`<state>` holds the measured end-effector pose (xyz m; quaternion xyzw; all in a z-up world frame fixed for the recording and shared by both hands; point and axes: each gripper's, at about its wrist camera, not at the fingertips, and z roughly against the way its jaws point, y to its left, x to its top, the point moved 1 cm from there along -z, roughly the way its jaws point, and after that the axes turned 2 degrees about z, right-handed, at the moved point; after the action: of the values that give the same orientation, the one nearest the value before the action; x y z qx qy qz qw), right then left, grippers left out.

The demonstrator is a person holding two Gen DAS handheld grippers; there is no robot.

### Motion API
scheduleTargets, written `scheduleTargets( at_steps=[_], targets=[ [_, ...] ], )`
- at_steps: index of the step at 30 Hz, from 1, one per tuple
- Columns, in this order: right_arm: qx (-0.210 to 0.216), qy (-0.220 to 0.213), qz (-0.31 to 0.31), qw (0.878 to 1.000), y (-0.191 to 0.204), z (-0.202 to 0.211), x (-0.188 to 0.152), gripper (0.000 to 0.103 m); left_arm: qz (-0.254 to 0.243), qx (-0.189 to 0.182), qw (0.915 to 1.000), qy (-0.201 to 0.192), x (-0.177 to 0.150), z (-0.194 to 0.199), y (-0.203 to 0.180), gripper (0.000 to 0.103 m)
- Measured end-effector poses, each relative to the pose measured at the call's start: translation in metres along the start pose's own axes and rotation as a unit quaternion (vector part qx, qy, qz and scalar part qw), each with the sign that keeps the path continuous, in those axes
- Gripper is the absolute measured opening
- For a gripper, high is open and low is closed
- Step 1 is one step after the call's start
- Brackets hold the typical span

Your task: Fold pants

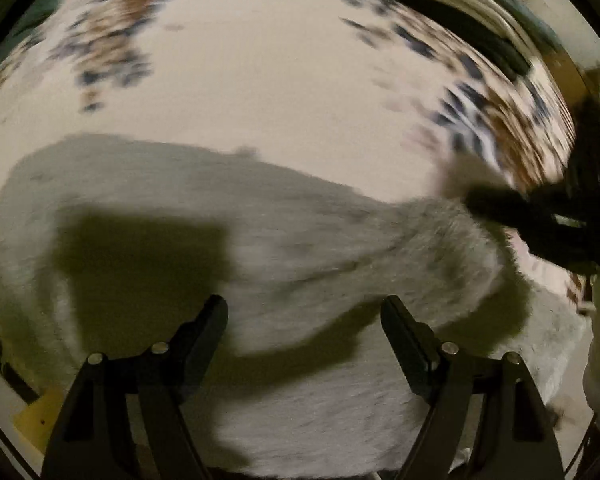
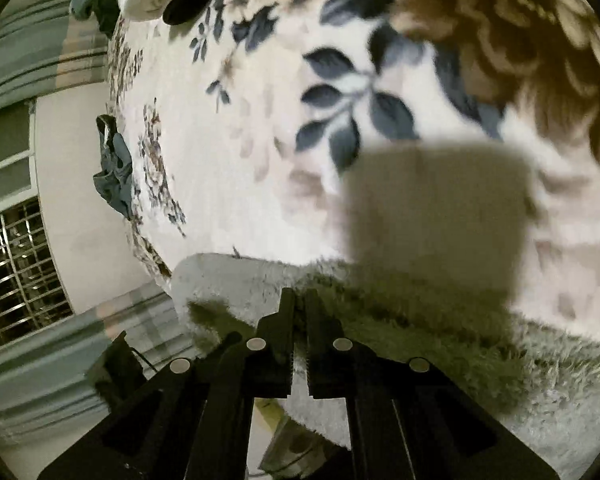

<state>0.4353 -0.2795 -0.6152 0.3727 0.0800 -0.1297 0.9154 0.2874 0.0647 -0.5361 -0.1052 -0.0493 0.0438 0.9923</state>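
One pair of pants (image 1: pixel 284 240) stretched left-right, right gripper (image 2: pixel 299 300) pinching edge

Left wrist view motion-blurred; pants (image 1: pixel 300 248) cut off at bottom edge; floral blanket (image 1: pixel 112 40) smeared.

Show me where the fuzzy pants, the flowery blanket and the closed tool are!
fuzzy pants (image 1: pixel 300 248), left wrist view, middle of the fabric
flowery blanket (image 2: pixel 352 92), right wrist view, blue leaves
right tool (image 2: pixel 299 300), right wrist view, between its tips
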Motion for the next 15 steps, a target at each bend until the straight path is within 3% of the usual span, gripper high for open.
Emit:
scheduleTargets(
  at_steps=[3,5,7,9,13,15],
  targets=[
    [-0.015,-0.022,0.002,1.0,-0.011,0.027,0.003,0.006,-0.018,0.012,0.9998,0.002,0.015,-0.016,-0.019,0.077],
    [-0.052,-0.038,0.011,0.998,-0.023,0.054,-0.008,0.016,-0.014,0.023,0.9996,-0.002,0.026,-0.025,-0.017,0.077],
    [-0.088,-0.057,0.03,0.994,-0.033,0.076,-0.023,0.046,-0.002,0.019,0.9998,0.005,0.034,-0.033,-0.008,0.079],
    [-0.113,-0.045,0.038,0.992,-0.046,0.085,-0.042,0.048,0.004,0.016,0.9998,0.006,0.036,-0.035,0.0,0.08],
    [-0.157,0.052,0.048,0.985,-0.063,0.059,-0.076,0.049,-0.003,0.023,0.9997,0.005,0.033,-0.035,-0.006,0.08],
    [-0.157,0.053,0.032,0.986,-0.072,0.05,-0.078,0.049,0.0,0.02,0.9998,0.008,0.036,-0.029,-0.015,0.08]
  ],
)
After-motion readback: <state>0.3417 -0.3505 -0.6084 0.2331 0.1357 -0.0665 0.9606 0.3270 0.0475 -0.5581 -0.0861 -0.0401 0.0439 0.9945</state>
